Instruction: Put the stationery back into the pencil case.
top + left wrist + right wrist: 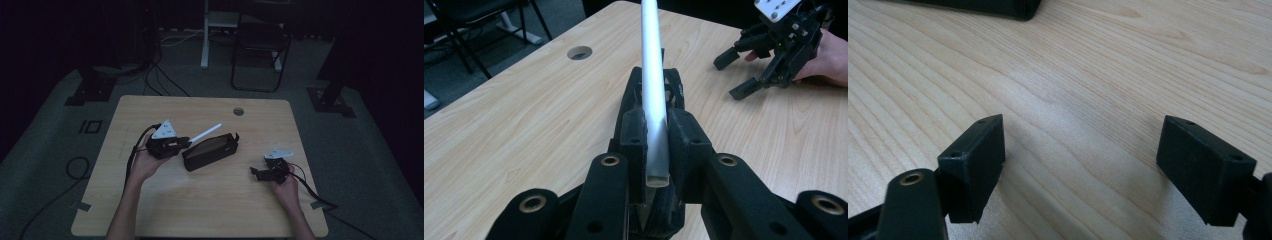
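Note:
A long white tube point(206, 132) is clamped at its near end by my left gripper point(186, 141), which is shut on it. In the left gripper view the tube point(654, 90) runs straight out from between the pads of that gripper point(656, 137). It passes above a black zip case point(674, 87). The case point(210, 151) lies open-topped at the table's middle, just right of the left gripper. My right gripper point(256, 173) rests low near the table's right side, open and holding nothing. Its own view point(1080, 155) shows bare wood between the spread fingers point(973, 160).
The wooden table point(200, 200) has a round cable hole point(238, 111) near its far edge. A folding chair point(260, 45) and a white desk leg point(205, 35) stand on the carpet beyond. Cables trail from both grippers off the table's sides.

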Available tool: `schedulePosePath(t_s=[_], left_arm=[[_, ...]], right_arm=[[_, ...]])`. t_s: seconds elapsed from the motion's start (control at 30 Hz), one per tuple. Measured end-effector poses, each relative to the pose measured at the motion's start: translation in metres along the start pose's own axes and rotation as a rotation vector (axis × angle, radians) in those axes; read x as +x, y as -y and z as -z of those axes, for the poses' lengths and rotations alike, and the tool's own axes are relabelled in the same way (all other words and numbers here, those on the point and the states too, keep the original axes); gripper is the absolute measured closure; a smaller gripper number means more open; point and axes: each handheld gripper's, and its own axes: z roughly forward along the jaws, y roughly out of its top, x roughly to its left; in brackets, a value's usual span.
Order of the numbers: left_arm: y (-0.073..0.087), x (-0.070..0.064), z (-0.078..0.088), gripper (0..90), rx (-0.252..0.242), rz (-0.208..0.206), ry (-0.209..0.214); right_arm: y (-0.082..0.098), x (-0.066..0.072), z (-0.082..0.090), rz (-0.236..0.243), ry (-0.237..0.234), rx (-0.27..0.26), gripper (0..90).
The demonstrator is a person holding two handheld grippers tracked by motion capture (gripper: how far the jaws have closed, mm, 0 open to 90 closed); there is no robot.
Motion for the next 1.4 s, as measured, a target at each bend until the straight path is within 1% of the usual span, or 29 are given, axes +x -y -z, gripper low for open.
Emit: schedulePosePath(t_s=[0.2,0.47,0.57,0.97,1.4], left_arm=[[-0.003,0.0,-0.005,78.7,0.008,-0.005,-0.001],[-0.003,0.0,-0.01,78.7,0.009,0.003,-0.001],[-0.003,0.0,-0.012,78.7,0.017,-0.002,-0.002],[-0.002,0.0,-0.02,78.7,0.024,0.002,0.009],[-0.002,-0.001,-0.029,78.7,0.043,-0.006,0.014]], right_arm=[[0.0,0.0,0.0,-0.001,0.0,0.0,19.2],[0.0,0.0,0.0,-0.001,0.0,0.001,19.1],[0.0,0.0,0.0,0.0,0.0,0.0,19.2],[0.0,0.0,0.0,0.0,0.0,0.001,19.2],[0.0,0.0,0.0,-0.002,-0.001,0.001,19.2]])
